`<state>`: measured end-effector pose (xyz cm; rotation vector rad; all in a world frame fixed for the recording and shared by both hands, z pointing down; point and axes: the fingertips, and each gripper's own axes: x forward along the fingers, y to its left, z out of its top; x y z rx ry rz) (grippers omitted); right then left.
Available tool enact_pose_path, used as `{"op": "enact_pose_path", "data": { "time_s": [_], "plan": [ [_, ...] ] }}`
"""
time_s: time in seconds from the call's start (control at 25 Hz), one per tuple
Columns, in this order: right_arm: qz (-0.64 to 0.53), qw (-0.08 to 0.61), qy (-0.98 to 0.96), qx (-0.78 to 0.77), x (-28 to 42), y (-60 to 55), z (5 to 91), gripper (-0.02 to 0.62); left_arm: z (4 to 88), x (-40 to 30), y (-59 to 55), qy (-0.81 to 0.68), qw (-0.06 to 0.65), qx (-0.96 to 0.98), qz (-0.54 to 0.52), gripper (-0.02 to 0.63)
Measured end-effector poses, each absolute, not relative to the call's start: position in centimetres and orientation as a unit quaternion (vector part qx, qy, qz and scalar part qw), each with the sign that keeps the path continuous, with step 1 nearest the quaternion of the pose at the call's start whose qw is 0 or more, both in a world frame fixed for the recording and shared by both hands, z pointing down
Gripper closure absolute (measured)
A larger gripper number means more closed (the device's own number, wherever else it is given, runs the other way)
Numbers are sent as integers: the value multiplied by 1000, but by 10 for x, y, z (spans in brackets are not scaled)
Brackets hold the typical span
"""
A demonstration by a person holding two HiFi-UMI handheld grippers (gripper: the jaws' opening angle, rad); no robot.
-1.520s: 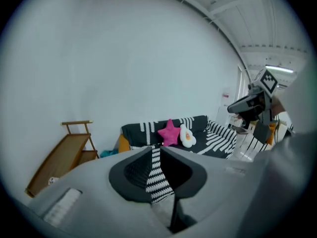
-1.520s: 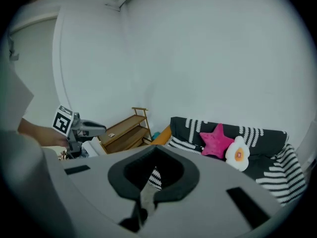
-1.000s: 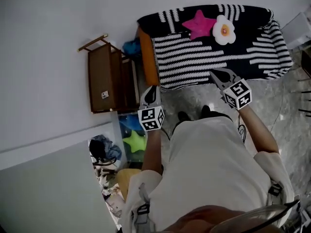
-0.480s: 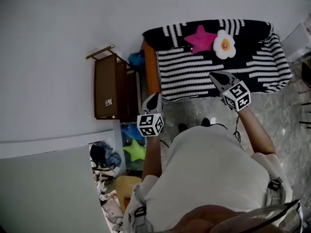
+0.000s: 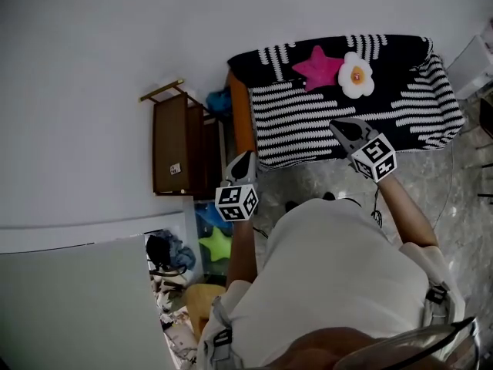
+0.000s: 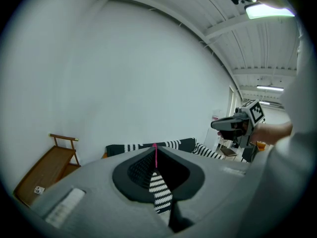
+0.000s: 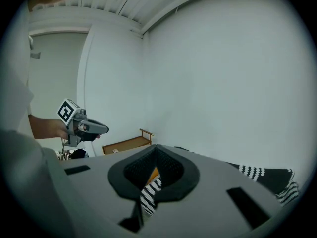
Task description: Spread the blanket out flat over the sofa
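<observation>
Over sofa (image 5: 243, 122), striped blanket (image 5: 308, 114) draped; front hem pinched tight in left gripper (image 5: 245, 159) and right gripper (image 5: 339, 126). Risks: thin bite slipping out, uneven pull skewing cloth, star cushion (image 5: 318, 62) dragged off

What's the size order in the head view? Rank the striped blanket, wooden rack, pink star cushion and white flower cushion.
1. striped blanket
2. wooden rack
3. pink star cushion and white flower cushion: they look about alike, so I can't rank them.
</observation>
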<state>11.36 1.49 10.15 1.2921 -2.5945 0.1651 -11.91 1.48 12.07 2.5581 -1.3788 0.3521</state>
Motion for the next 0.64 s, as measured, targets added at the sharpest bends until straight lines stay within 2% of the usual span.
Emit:
{"op": "enact_pose_path", "data": {
  "time_s": [0.64],
  "plan": [
    [63,115,-885,446,120,13,100,592,125,-122,7,-476,112,865,114,583]
  ]
}}
